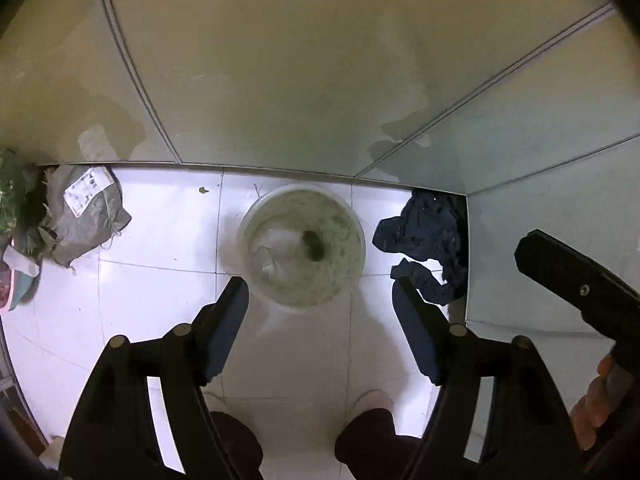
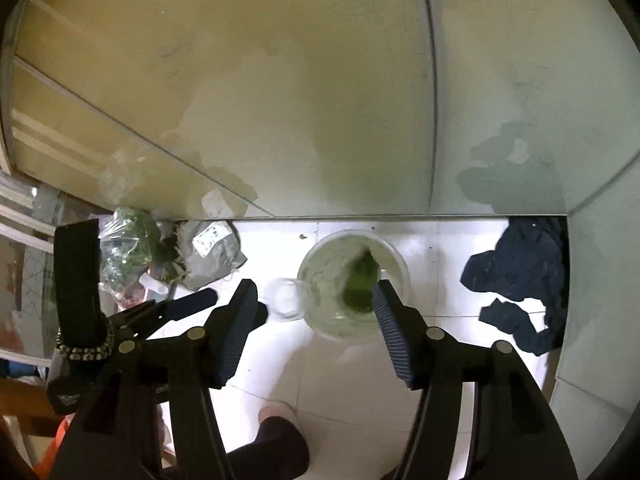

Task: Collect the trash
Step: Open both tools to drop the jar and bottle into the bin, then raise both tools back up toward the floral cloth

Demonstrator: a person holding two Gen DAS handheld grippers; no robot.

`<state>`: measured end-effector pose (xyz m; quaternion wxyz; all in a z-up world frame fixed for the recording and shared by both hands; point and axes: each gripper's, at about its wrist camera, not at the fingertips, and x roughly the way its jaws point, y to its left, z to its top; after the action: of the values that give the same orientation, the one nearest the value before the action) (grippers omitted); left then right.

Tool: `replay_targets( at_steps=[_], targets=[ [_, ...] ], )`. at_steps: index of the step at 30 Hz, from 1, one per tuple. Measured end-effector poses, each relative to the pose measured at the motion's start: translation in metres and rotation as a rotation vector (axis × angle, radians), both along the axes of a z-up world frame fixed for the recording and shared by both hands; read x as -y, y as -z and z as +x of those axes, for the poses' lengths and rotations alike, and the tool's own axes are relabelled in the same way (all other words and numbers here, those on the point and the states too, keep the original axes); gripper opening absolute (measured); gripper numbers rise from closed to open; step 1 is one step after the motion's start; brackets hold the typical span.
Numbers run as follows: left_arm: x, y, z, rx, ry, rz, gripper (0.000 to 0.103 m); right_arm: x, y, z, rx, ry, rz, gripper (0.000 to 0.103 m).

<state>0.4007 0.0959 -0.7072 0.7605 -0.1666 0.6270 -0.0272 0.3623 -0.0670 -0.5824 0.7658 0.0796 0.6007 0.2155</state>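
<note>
A clear plastic cup (image 1: 302, 246) with green residue stands on the white tile floor by the wall; it also shows in the right wrist view (image 2: 354, 284). My left gripper (image 1: 320, 296) is open and empty, hovering above the cup's near side. My right gripper (image 2: 316, 300) is open and empty above the cup, its right finger over the rim. A crumpled grey mailing bag (image 1: 86, 214) with a white label lies at the left, also seen from the right wrist (image 2: 212, 254). A dark blue cloth (image 1: 430, 240) lies crumpled in the right corner (image 2: 520, 280).
A bag of green leaves (image 2: 126, 248) and a pink-rimmed bowl (image 1: 18, 280) sit at the far left. A glossy wall (image 1: 300, 80) runs behind, with a side panel (image 1: 540, 208) at the right. The person's feet (image 1: 374, 404) stand on the tiles below the grippers.
</note>
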Motion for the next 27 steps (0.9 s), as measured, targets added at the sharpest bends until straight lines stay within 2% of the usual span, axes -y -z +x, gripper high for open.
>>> replay_targets(
  at_steps=[6,9,11,18,25,27],
  targets=[
    [-0.005,-0.052,-0.012,0.011,-0.011,0.026,0.073,0.005,-0.022,-0.004,-0.010,0.014,-0.044,0.056],
    [-0.009,-0.094,-0.018,0.027,-0.009,0.040,0.073,0.008,-0.049,-0.007,-0.005,0.015,-0.060,0.056],
    [-0.011,-0.131,-0.023,0.044,-0.010,0.043,0.073,0.009,-0.072,-0.009,0.000,0.017,-0.063,0.056],
    [-0.025,-0.253,-0.034,0.127,-0.009,0.060,0.073,0.005,-0.171,-0.015,0.054,0.029,-0.067,0.056],
    [-0.047,-0.393,-0.045,0.275,0.015,0.074,0.073,-0.007,-0.292,-0.027,0.181,0.056,-0.062,0.056],
    [-0.052,-0.421,-0.047,0.315,0.028,0.078,0.073,-0.010,-0.319,-0.032,0.219,0.069,-0.061,0.056]
  ],
)
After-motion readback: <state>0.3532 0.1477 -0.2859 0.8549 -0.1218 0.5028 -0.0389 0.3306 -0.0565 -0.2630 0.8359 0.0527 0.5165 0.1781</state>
